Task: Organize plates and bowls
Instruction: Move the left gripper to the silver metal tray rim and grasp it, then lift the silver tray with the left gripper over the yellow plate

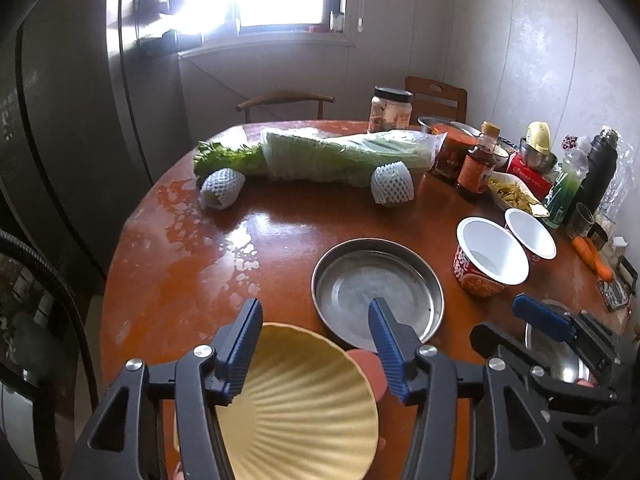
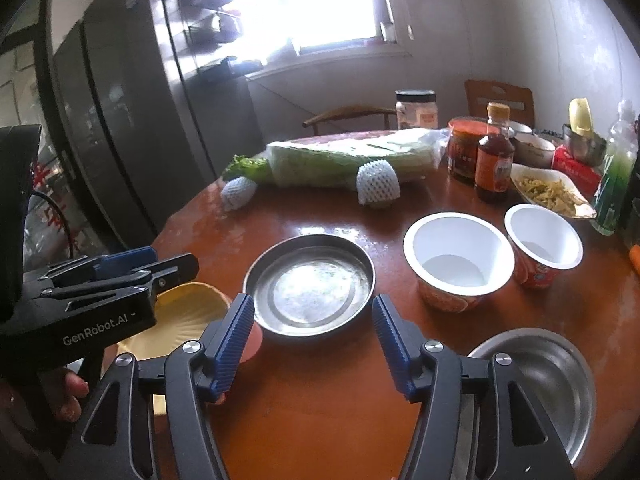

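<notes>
Left gripper hangs over the near edge of the round wooden table, its blue ribbed fingers standing apart with nothing pinched between them. Right below sits the yellow ribbed plate, fan-shaped, its ridges spreading from the near side and opening toward twelve o'clock; its long axis I can't tell, as the near part is hidden by the gripper. A pinkish-red round thing peeks out from under its rim at about two o'clock, too covered to name.

At one o'clock from the yellow plate lies the shallow round steel plate, flat on the table, empty side up, just beside the yellow one. Being round, it points nowhere.

Over to the right gripper: fingers wide apart, holding nothing, framing that steel plate at twelve o'clock. At its four o'clock sits a steel bowl, upright, at the near table edge. At one to two o'clock stand two paper noodle cups, side by side, touching or nearly so, mouths tilted toward the camera.

Far side of the table: a wrapped napa cabbage lying left to right, two foam-netted fruits in front of it, and a brown sauce bottle.
</notes>
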`<state>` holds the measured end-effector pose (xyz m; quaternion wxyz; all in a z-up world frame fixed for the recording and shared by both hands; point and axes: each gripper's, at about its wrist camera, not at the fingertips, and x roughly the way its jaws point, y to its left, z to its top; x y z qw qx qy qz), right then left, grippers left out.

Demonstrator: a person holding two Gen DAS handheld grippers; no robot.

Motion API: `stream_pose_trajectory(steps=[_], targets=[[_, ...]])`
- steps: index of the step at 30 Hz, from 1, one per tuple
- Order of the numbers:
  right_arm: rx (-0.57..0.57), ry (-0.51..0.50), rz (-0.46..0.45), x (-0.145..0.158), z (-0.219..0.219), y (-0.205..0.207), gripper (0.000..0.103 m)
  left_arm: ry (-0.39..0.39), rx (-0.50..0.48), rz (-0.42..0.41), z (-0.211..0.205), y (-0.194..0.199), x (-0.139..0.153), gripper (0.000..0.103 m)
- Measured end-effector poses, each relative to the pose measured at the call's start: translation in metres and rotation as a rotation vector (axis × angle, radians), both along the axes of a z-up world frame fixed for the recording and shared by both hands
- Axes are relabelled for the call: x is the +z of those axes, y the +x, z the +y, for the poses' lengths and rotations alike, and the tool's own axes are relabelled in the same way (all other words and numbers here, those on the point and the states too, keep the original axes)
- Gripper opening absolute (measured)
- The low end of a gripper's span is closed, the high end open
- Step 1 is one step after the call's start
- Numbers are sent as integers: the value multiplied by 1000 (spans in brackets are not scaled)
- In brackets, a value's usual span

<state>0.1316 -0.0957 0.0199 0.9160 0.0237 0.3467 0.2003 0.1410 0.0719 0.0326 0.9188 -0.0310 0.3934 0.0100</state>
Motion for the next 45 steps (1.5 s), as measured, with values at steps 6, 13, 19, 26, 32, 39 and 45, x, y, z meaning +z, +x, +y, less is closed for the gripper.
stream_pose_trajectory(steps=[6, 13, 19, 26, 32, 39, 45], targets=[[-37, -17, 81, -15, 2, 25, 64, 0, -10, 47, 2, 24, -8, 56], [-57, -23, 143, -23, 4, 45, 64, 2, -62, 124, -2, 55, -21, 56], [-82, -28, 209, -36, 3, 60, 64, -8, -80, 183, -1, 73, -38, 56], [-104, -37, 261, -46, 4, 70, 64, -41, -96, 228, 0, 85, -54, 56], [-123, -64, 287, -54, 7, 78, 64, -31, -101, 240, -4, 90, -60, 56], [-95, -81, 285, -57, 15, 81, 54, -63, -113, 251, -2, 93, -65, 45], [-91, -100, 275, -59, 21, 85, 45, -63, -104, 259, 0, 94, -69, 33]])
